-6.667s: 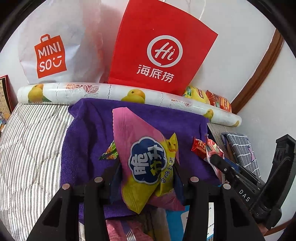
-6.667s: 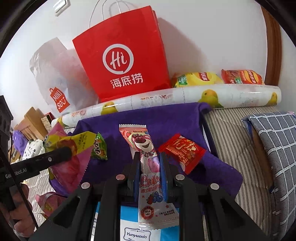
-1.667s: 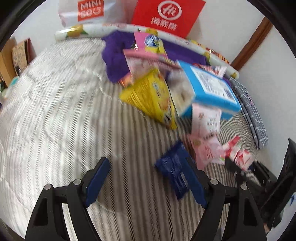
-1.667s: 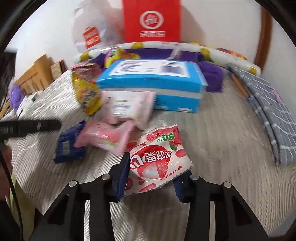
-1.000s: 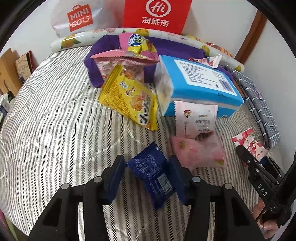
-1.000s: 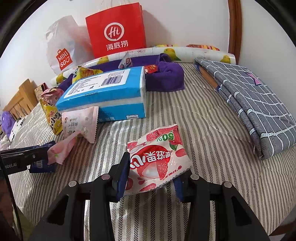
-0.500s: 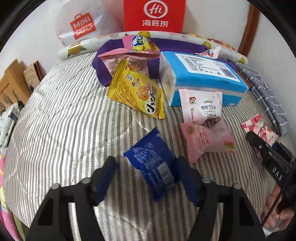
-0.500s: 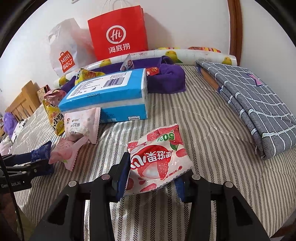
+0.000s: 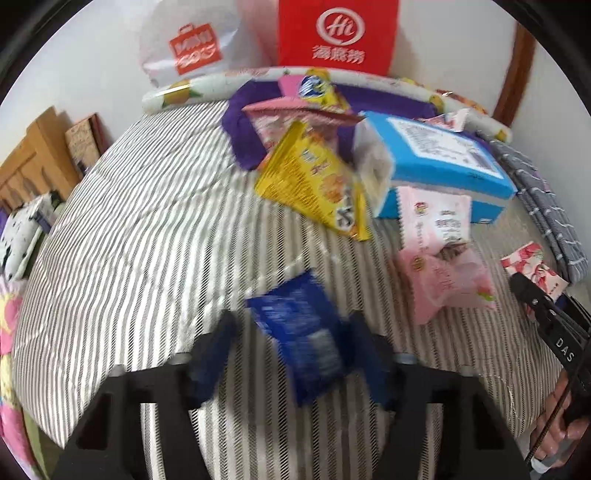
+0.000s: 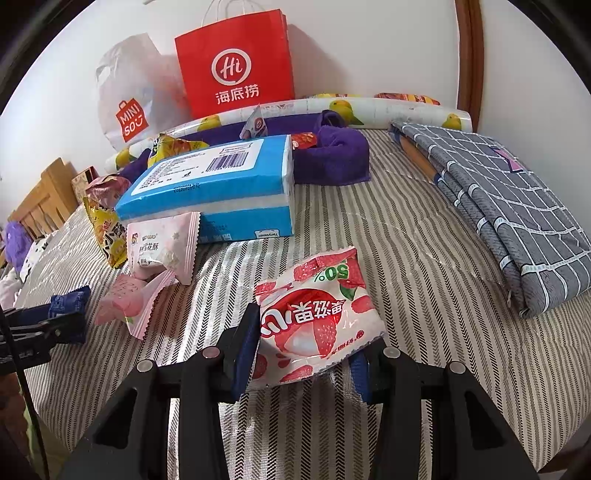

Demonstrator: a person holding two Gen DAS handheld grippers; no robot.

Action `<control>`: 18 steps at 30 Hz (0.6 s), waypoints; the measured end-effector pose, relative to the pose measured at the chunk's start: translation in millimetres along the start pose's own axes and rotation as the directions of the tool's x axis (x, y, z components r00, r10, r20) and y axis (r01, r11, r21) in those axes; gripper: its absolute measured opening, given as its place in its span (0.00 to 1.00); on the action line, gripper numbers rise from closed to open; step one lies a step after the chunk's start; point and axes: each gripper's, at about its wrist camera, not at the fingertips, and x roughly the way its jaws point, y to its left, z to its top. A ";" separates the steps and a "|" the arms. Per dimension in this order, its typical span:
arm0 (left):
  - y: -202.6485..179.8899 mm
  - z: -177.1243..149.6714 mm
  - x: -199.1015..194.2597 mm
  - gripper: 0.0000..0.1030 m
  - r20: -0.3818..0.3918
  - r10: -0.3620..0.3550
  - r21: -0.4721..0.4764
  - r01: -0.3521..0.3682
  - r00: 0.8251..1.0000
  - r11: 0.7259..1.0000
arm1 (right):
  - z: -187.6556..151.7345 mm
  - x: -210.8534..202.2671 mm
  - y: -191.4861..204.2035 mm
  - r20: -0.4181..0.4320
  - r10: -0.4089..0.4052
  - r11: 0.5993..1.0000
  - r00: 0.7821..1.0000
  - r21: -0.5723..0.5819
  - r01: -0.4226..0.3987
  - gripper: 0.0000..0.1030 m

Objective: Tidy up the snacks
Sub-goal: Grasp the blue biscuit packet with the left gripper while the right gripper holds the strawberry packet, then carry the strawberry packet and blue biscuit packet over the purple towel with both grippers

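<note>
A dark blue snack packet (image 9: 303,332) lies on the striped bed cover (image 9: 147,240) between the fingers of my left gripper (image 9: 291,332). Its jaws are closing; a strip of cover still shows between the left pad and the packet. The picture is blurred there. My right gripper (image 10: 306,350) is shut on a pink-and-white packet with red fruit (image 10: 317,314), low over the bed. In the right wrist view the left gripper (image 10: 55,321) shows at the far left with the blue packet (image 10: 70,302).
A yellow packet (image 9: 317,188), two pink packets (image 9: 436,225) and a blue box (image 9: 443,158) lie beyond. More snacks sit on a purple towel (image 9: 243,136). Red bag (image 9: 336,33) and white bag (image 9: 192,48) stand at the wall. A grey checked cloth (image 10: 509,206) lies right.
The left jaws widened around the blue packet half a second ago and have since narrowed; the left view turned slightly and blurred. The right gripper and its packet have not moved.
</note>
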 end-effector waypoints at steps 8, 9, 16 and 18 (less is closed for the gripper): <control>12.1 7.9 -6.2 0.18 -0.026 -0.080 -0.022 0.080 0.996 0.997 | 3.1 -2.6 -1.8 -0.037 -0.001 1.000 0.999 0.014 0.001 0.42; 11.9 8.0 -6.8 0.18 -0.026 -0.080 -0.021 0.079 0.996 0.997 | 3.4 -3.9 -1.8 -0.038 0.004 1.000 0.999 0.017 -0.003 0.42; 18.9 16.5 -16.1 0.18 -0.023 -0.115 -0.050 0.114 0.993 0.992 | 15.2 -20.8 6.5 -0.023 0.012 1.000 1.000 0.008 -0.012 0.42; 20.5 21.9 -21.8 0.18 -0.016 -0.129 -0.054 0.128 0.991 0.990 | 21.5 -27.3 11.3 -0.015 0.014 1.000 1.000 -0.005 -0.014 0.42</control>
